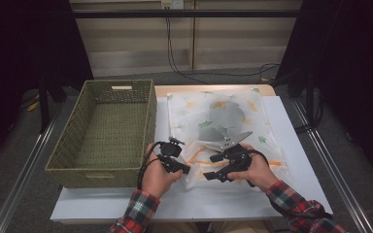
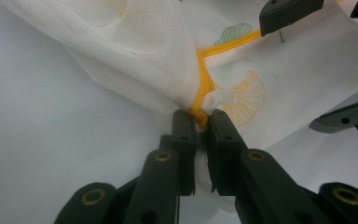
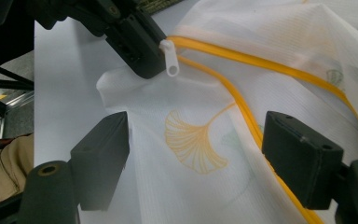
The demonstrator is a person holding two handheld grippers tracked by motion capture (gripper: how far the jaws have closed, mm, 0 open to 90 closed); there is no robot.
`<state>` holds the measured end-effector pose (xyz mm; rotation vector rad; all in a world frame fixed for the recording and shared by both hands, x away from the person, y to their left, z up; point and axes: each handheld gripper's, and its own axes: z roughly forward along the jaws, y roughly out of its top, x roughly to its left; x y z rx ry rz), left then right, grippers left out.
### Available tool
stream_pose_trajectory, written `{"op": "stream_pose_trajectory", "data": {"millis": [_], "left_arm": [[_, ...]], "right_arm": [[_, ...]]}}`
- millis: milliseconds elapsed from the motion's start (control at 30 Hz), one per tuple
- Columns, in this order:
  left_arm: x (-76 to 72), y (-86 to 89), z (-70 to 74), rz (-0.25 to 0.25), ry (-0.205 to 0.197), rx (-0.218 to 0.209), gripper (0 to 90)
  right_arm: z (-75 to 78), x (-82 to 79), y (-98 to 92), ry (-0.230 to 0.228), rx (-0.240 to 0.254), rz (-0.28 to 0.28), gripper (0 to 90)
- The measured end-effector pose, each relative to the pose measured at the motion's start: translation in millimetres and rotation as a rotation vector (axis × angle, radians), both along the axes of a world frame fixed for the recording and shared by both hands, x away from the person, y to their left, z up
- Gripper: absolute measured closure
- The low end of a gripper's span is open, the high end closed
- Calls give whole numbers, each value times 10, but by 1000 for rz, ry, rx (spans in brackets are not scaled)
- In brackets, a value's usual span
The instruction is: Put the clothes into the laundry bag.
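A white mesh bag (image 1: 233, 109) printed with ginkgo leaves lies on the white table (image 1: 301, 165); an orange zipper (image 3: 242, 107) runs along its near side. My left gripper (image 1: 186, 170) (image 2: 198, 116) is shut on the bag's near left corner at the zipper's end, right beside the white zipper pull (image 2: 221, 99) (image 3: 169, 58). My right gripper (image 1: 212, 167) (image 3: 198, 140) hovers open just to the right, its jaws standing wide over the mesh and the zipper with nothing pressed between them. Something dark and grey (image 1: 223, 120) shows through the mesh.
A large green woven basket (image 1: 97, 171) stands empty at the table's left, close to my left hand. A strip of bare table (image 1: 184, 204) lies in front of the bag. Dark curtains and cables are beyond the table's far edge.
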<state>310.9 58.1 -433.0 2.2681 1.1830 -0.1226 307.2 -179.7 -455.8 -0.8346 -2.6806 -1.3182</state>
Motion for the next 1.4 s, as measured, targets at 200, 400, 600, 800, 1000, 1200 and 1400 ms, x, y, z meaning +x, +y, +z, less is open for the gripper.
{"op": "stream_pose_trajectory", "data": {"millis": [200, 400, 600, 800, 1000, 1200, 1400], "left_arm": [[0, 6, 2, -1, 1, 1, 818], [-3, 5, 1, 0, 2, 0, 815], [-4, 5, 3, -1, 2, -3, 813], [-4, 1, -2, -2, 4, -5, 813], [-9, -4, -4, -5, 0, -3, 813], [-9, -7, 4, -13, -1, -4, 813], [-16, -13, 11, -13, -2, -3, 814]], "right_arm": [[5, 0, 54, -4, 0, 13, 218], [3, 4, 111, -5, 4, 21, 217], [-5, 22, 132, -4, 10, 12, 241], [-36, 41, 150, 8, 0, 14, 303], [-41, 68, 161, 9, 2, 6, 360], [-44, 93, 186, 1, 10, 8, 409], [-49, 106, 219, -9, 1, 15, 482]]}}
